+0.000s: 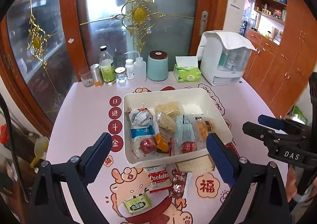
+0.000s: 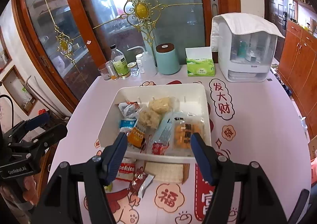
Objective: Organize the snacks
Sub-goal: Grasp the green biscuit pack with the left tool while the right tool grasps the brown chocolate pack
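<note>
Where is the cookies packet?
The cookies packet lies on the table, just outside the white bin's near wall, left of the dark red sachet.

This is a lived-in home, likely a dining area. A table (image 1: 83,105) wears a festive cartoon cloth with red good-luck characters. Behind it stands a wood-framed glass door (image 2: 158,15) with gold ornament. Along the table's far edge sit a tissue box (image 2: 200,67), a teal canister (image 2: 167,59), bottles (image 1: 107,67) and a white countertop cabinet (image 2: 245,49). Wooden cupboards (image 1: 277,69) with open shelves line the right wall.
</note>
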